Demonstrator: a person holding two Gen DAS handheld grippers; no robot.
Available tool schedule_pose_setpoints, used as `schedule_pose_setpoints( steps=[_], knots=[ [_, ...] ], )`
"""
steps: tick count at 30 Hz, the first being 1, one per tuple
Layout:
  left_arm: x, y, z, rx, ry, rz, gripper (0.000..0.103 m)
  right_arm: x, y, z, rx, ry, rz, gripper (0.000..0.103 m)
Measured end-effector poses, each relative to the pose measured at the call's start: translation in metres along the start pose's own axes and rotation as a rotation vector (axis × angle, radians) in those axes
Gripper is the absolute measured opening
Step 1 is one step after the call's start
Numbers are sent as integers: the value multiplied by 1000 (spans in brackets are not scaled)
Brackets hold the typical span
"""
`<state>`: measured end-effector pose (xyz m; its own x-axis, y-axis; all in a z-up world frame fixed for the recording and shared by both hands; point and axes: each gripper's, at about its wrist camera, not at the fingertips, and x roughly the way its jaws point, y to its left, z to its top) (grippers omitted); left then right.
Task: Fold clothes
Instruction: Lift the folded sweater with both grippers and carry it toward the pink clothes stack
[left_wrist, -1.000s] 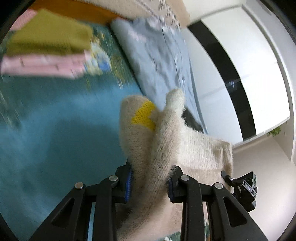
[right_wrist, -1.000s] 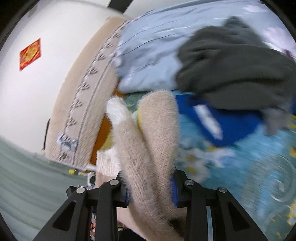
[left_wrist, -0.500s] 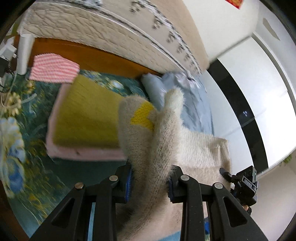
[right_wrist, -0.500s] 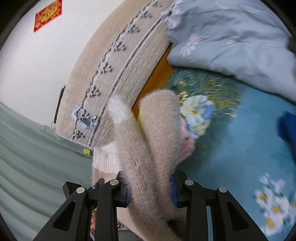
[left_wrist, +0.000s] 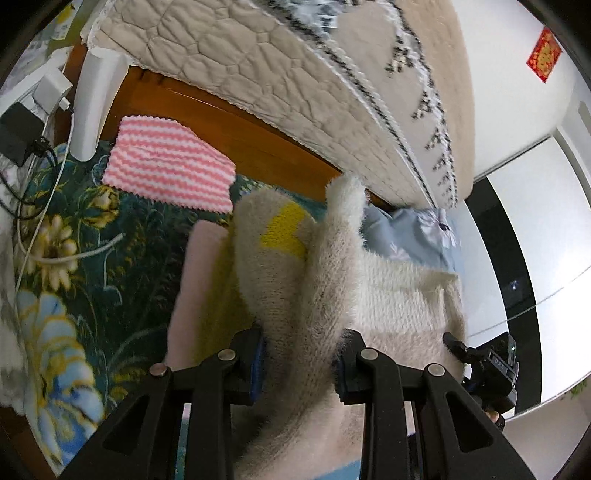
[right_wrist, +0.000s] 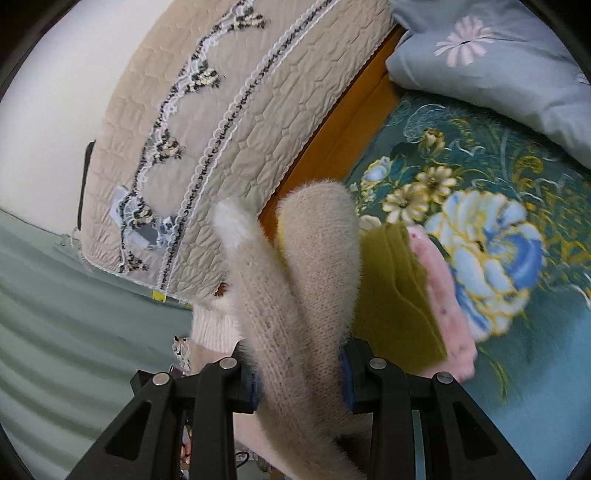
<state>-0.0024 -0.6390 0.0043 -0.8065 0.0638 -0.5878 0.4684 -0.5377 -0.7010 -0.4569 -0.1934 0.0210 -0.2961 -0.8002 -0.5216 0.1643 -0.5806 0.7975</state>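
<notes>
Both grippers, left and right, are clamping the folded fuzzy sweater, now swinging over the olive-and-pink stack just ahead, so they're probably setting it down next.

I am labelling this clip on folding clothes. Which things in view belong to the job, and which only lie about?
Belong to the job:
- fluffy beige sweater, clamped in both the left gripper and the right gripper
- folded olive garment
- folded pink garment beneath it

Just lying about:
- striped pink cloth
- white charger and cables
- blue pillow
- quilted headboard cover
</notes>
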Motion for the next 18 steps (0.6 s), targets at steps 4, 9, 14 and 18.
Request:
schedule_pose_setpoints(
  steps=[4, 9, 14, 18],
  knots=[
    [17, 11, 8, -11, -6, 27, 31, 27, -13, 17, 2, 16, -13, 34],
    [37, 28, 8, -26, 5, 72, 31, 56, -49, 22, 57, 35, -53, 34],
    [46, 41, 0, -15, 16, 100, 31, 69, -77, 20, 71, 46, -70, 34],
    [51, 48, -8, -21, 15, 107, 33, 75, -83, 22, 67, 48, -86, 35]
  ],
)
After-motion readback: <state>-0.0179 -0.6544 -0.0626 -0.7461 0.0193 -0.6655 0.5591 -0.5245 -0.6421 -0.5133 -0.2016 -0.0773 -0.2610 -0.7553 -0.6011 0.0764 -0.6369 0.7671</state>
